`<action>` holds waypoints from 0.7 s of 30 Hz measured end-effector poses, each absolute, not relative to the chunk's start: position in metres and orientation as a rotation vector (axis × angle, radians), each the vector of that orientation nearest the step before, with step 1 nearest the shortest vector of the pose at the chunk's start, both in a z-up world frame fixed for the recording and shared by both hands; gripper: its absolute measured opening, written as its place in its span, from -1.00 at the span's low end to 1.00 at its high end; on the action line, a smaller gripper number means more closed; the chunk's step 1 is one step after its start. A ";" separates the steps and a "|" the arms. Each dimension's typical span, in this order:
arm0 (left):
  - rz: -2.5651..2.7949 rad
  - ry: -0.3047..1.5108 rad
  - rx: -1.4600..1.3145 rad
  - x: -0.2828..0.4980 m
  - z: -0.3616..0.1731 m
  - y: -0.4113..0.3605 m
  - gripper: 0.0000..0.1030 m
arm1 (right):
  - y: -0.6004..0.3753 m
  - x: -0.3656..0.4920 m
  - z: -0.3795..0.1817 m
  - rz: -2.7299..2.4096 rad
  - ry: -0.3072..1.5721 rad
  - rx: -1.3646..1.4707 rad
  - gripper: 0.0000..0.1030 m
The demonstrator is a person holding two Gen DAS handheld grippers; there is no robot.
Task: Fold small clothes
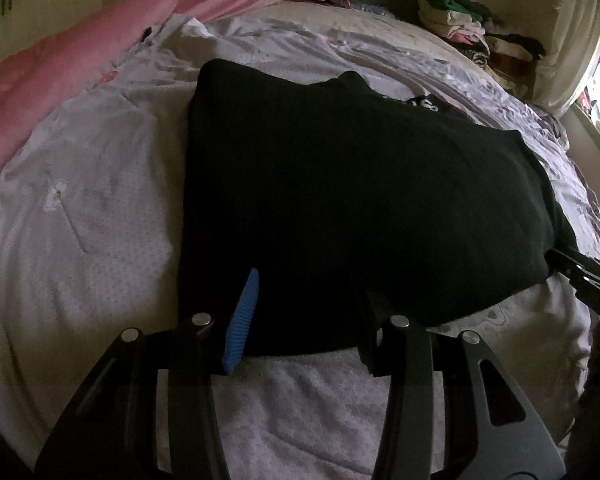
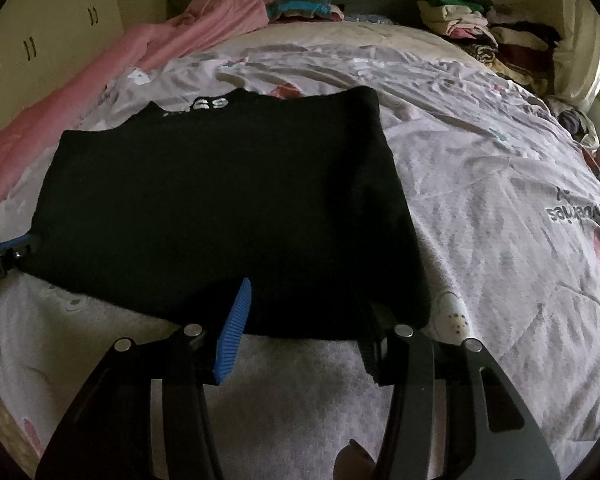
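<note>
Black garment [image 1: 360, 184], folded into a rough rectangle, flat on the bed's pale printed quilt [image 1: 80, 200], white lettering at its far edge. Both tools at the near hem.

Left gripper [image 1: 308, 320] over the hem's left part: fingers partly open, blue ribbed pad [image 1: 242, 320] lying on or just above the cloth, dark opposite finger at the hem. Right gripper [image 2: 304, 320] at the hem's right part, likewise partly open with its blue pad [image 2: 234, 320] over the fabric. Hard to tell in this dim light whether either pair has cloth pinched; looks more like spread around the edge than clamped, so likely nothing held.

Risks from here, as judgement:
- Closing on only the top layer of the hem, leaving lower layers behind, so the fold peels apart when lifted. Cause: black layers indistinguishable in shadow.
- Catching the quilt together with the hem, since the lower fingers sit right at the soft bedding; lifting would then drag the cover and skew the garment.
- Uneven lift between the two sides, twisting the rectangle and spoiling the far edge's alignment.
- Sliding the whole garment toward the pink blanket [image 1: 40, 80] beyond its left side instead of folding it, if pushed rather than gripped.
</note>
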State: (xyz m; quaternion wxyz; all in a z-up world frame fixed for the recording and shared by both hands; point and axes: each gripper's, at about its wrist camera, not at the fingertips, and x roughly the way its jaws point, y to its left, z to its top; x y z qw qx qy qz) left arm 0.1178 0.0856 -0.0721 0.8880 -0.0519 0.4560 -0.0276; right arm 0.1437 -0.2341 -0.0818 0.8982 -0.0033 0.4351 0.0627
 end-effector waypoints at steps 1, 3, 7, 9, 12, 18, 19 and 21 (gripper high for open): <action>-0.057 0.946 -0.109 0.117 -0.072 0.086 -0.32 | -0.234 0.142 -0.080 0.128 0.895 -0.007 -0.06; -0.057 0.942 -0.108 0.116 -0.071 0.085 -0.32 | -0.236 0.140 -0.078 0.126 0.887 -0.003 -0.03; -0.057 0.938 -0.109 0.114 -0.070 0.084 -0.32 | -0.238 0.134 -0.072 0.110 0.861 0.011 0.01; -0.057 0.936 -0.110 0.114 -0.070 0.084 -0.32 | -0.239 0.131 -0.069 0.105 0.847 0.019 0.14; -0.058 0.936 -0.109 0.114 -0.070 0.084 -0.30 | -0.238 0.127 -0.064 0.099 0.819 0.012 0.23; -0.072 0.929 -0.118 0.112 -0.067 0.083 -0.16 | -0.238 0.124 -0.057 0.091 0.795 0.011 0.52; -0.073 0.928 -0.118 0.111 -0.066 0.083 -0.15 | -0.238 0.123 -0.057 0.091 0.794 0.012 0.55; -0.074 0.922 -0.122 0.110 -0.064 0.083 -0.12 | -0.239 0.124 -0.057 0.086 0.794 0.011 0.57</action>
